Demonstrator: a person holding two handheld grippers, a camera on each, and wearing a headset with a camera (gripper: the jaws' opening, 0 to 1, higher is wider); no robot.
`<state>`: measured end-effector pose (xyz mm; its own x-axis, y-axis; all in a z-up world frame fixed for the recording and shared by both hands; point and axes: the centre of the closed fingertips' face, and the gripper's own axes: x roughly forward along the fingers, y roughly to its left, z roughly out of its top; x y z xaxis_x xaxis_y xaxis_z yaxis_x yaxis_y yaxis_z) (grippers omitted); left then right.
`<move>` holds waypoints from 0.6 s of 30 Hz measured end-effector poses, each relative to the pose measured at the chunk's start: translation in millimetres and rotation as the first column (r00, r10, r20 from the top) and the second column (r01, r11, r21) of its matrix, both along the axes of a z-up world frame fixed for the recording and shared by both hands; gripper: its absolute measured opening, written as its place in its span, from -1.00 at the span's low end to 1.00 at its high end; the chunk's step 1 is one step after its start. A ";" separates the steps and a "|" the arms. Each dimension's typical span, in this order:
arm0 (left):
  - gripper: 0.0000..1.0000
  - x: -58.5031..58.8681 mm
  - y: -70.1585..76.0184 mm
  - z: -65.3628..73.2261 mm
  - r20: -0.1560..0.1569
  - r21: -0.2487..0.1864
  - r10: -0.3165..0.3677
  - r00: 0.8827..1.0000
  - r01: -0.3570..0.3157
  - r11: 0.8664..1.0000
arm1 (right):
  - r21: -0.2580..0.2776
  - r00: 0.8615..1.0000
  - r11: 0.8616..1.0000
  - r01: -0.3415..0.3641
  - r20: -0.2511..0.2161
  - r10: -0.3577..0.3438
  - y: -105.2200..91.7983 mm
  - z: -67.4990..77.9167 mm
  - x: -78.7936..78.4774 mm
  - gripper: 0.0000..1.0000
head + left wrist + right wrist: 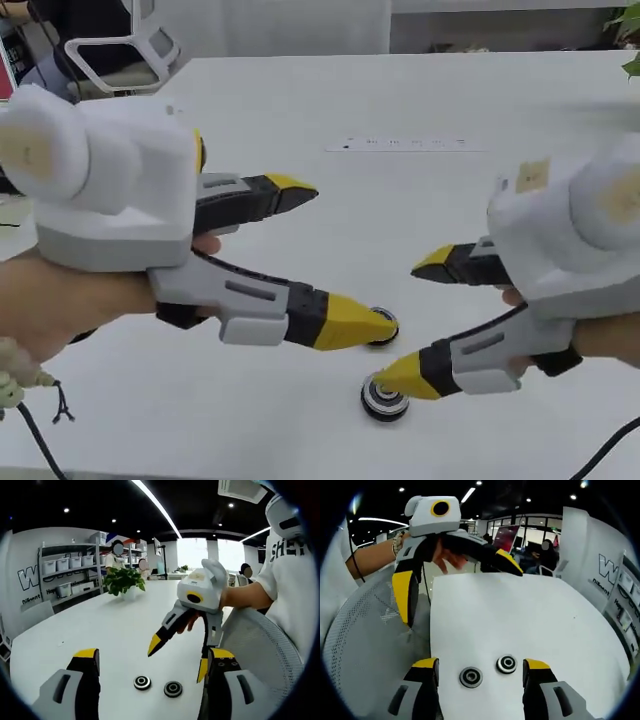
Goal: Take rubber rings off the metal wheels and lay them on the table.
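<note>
Down in the head view, the left gripper (pixel 340 260), white and grey with black jaws tipped in yellow, reaches in from the left with its jaws spread wide and nothing between them. The right gripper (pixel 408 320), of the same make, comes in from the right, its jaws likewise apart and empty. On the white table (pixel 300 110) lie two small round metal wheels, each with a black rubber ring around it. The nearer wheel (pixel 384 397) sits just below the right gripper's lower tip. The farther wheel (pixel 385 332) is partly hidden behind the left gripper's lower tip. I cannot tell whether either tip touches a wheel.

Next, the left gripper view: the left gripper (pixel 152 655) shows its own two jaws well apart, and both wheels lie flat on the table between and just beyond them, one wheel (pixel 142 682) beside the other wheel (pixel 173 688), close but apart. The right gripper (pixel 178 657) hangs above them with its jaws open. A green potted plant (pixel 122 580) stands farther along the table.

Lastly, the right gripper view: the right gripper (pixel 480 664) has its jaws wide, with one wheel (pixel 471 676) and the other wheel (pixel 507 664) lying on the table between the tips. The left gripper (pixel 455 580) is above, open, near a white mesh chair back (pixel 365 630).
</note>
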<state>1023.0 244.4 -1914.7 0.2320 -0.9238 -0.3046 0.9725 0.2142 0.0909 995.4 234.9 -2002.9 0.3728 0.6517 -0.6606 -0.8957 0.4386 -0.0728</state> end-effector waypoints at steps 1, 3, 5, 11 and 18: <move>0.76 1.4 -3.6 -0.5 0.019 -0.005 -0.004 1.000 0.005 1.000 | -0.007 1.000 1.000 -0.021 -0.013 0.021 -0.3 -4.5 -4.3 0.33; 0.78 2.2 -11.1 -4.8 0.015 0.002 -0.011 1.000 0.011 1.000 | -0.004 0.999 1.000 -0.029 -0.024 0.029 -1.3 -8.9 -5.8 0.31; 0.79 1.9 -16.8 -14.1 -0.040 0.030 0.004 0.999 -0.002 1.000 | 0.012 0.999 1.000 -0.022 -0.050 0.022 -3.1 -13.6 -4.3 0.28; 0.55 -0.2 -25.5 -28.6 0.059 0.002 -0.014 0.998 0.014 1.000 | 0.116 0.992 0.993 -0.011 -0.124 0.025 3.2 -17.4 -8.0 0.13; 0.38 -4.6 -17.2 -54.4 0.043 0.062 -0.045 0.998 0.042 0.997 | 0.149 0.993 0.988 0.028 -0.115 -0.011 -0.9 -23.6 -1.6 -0.08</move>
<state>1018.5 227.2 -1969.1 0.2063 -0.9135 -0.3507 0.9756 0.1644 0.1458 993.8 234.1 -2026.4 0.3143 0.7400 -0.5946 -0.8856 0.4542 0.0972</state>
